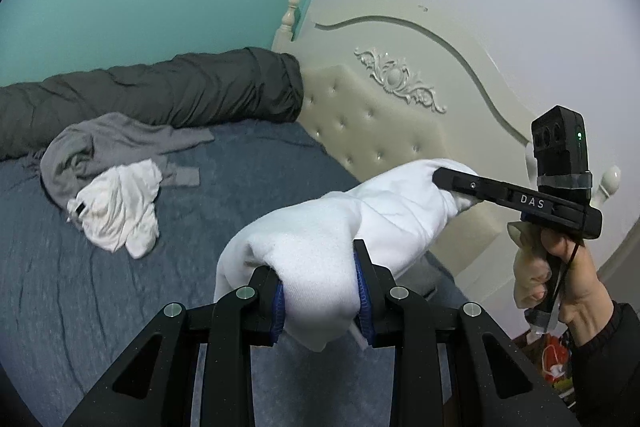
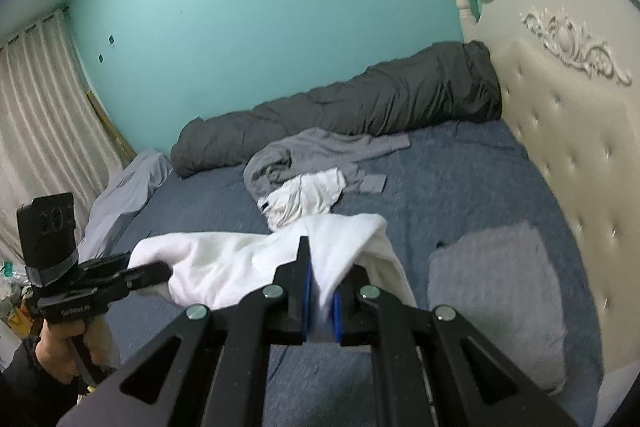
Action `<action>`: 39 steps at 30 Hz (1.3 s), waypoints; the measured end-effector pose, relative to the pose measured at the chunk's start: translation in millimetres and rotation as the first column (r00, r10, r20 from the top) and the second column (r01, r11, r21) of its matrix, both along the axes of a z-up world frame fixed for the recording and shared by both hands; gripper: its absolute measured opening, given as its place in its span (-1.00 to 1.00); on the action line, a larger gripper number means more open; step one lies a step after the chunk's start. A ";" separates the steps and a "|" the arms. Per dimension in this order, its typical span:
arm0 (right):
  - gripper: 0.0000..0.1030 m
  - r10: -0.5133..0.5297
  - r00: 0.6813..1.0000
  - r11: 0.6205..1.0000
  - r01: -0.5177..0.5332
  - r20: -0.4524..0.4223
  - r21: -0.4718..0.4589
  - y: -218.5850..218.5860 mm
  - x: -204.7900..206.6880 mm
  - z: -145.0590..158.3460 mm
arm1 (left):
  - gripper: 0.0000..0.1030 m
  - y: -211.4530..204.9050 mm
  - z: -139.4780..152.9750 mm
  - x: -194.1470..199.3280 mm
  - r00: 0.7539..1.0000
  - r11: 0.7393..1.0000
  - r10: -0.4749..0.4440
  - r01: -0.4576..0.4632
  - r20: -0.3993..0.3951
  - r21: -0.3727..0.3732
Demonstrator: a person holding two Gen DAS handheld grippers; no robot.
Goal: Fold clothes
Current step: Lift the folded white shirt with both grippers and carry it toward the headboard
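Observation:
A white fleece garment (image 1: 320, 239) hangs bunched in the air above the blue bed, held between both grippers; it also shows in the right wrist view (image 2: 224, 263). My left gripper (image 1: 320, 291) is shut on a thick fold of one end. My right gripper (image 2: 320, 291) is shut on the other end and shows in the left wrist view (image 1: 456, 183). The left gripper shows in the right wrist view (image 2: 156, 273) at the garment's left end. A crumpled grey garment (image 2: 304, 155) and a crumpled white one (image 2: 308, 195) lie further back on the bed.
A folded grey garment (image 2: 496, 291) lies on the bed (image 2: 440, 179) near the padded cream headboard (image 2: 568, 131). A rolled dark grey duvet (image 2: 352, 103) lies along the teal wall. A curtain (image 2: 36, 123) hangs at the left.

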State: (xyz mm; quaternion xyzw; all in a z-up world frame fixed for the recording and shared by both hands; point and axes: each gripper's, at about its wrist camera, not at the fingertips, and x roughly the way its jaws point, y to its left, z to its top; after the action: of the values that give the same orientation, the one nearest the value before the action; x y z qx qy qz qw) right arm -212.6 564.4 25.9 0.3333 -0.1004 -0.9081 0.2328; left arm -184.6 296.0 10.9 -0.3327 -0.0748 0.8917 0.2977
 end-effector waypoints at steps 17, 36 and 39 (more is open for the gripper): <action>-0.86 -0.120 0.992 0.990 0.122 -0.037 0.067 88.5 -118.0 21.2 | -0.40 111.2 9.4 -129.4 1.000 1.000 -0.028 0.028 0.002 0.000; -0.86 -0.223 0.973 0.965 0.230 -0.061 0.129 153.9 -179.3 -32.0 | -0.40 194.6 -47.3 -165.8 0.994 0.995 -0.096 0.097 0.048 -0.023; -0.86 -0.212 0.977 0.970 0.214 -0.027 0.117 166.6 -160.2 -56.2 | -0.40 201.6 -68.3 -152.8 0.989 0.991 -0.125 0.128 0.079 -0.030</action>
State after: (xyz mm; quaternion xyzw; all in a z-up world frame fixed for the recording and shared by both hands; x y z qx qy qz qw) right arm -372.7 730.9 -30.2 0.3276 -0.0797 -0.9345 0.1144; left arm -337.4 497.7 -57.3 -0.3760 -0.0492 0.8588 0.3445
